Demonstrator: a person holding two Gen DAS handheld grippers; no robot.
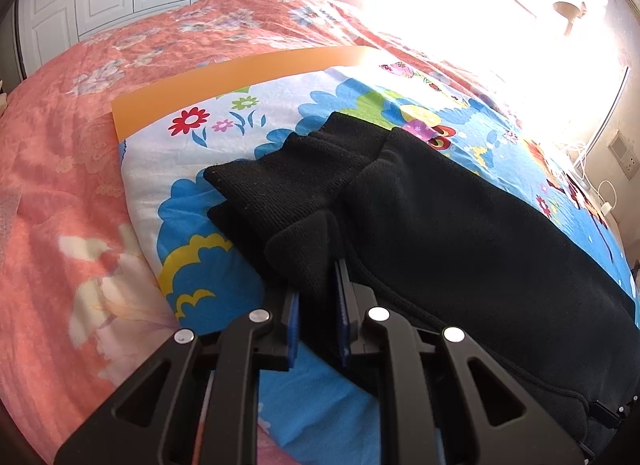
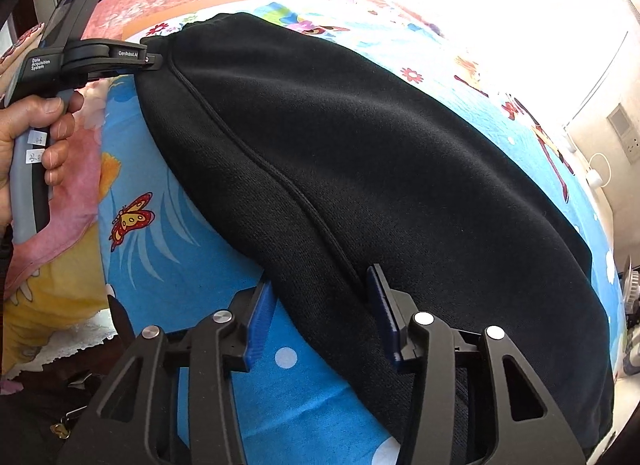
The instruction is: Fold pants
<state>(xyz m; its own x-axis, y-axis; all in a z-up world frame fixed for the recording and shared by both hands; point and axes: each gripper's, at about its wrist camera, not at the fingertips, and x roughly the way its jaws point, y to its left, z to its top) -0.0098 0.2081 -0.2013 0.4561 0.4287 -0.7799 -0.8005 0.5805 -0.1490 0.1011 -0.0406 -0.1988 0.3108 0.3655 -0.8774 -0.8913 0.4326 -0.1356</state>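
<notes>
Two hand-held grippers are at work on the black pants [image 2: 360, 153], which lie lengthwise on the cartoon-print sheet [image 1: 224, 277] spread over the pink floral quilt [image 1: 60, 169] of the bed, near the sheet's near edge, with an orange board [image 1: 224, 77] showing under the sheet's far edge. The left hand-held gripper [image 1: 316, 265] is clamped on a fold of the black fabric at the cuff end, its blue pads pinching the cloth close together; in the right wrist view it appears at the far end of the garment, held by the person's hand [image 2: 36, 137]. The right hand-held gripper [image 2: 320, 285] straddles the near edge of the pants by the side seam, and its blue pads stand clearly apart with the cloth lying between them, so it is not gripping yet. The step in hand looks like securing both ends of the long edge before a fold: one end is taken, the other is being taken. Next, the right jaws would need to close fully on the edge, catching every layer, not just the top one. After that, both hands would likely have to lift together and carry the edge across evenly, keeping the fabric taut enough not to bunch. The cuff layers near the left grip already look stacked and uneven, so they may slip.
</notes>
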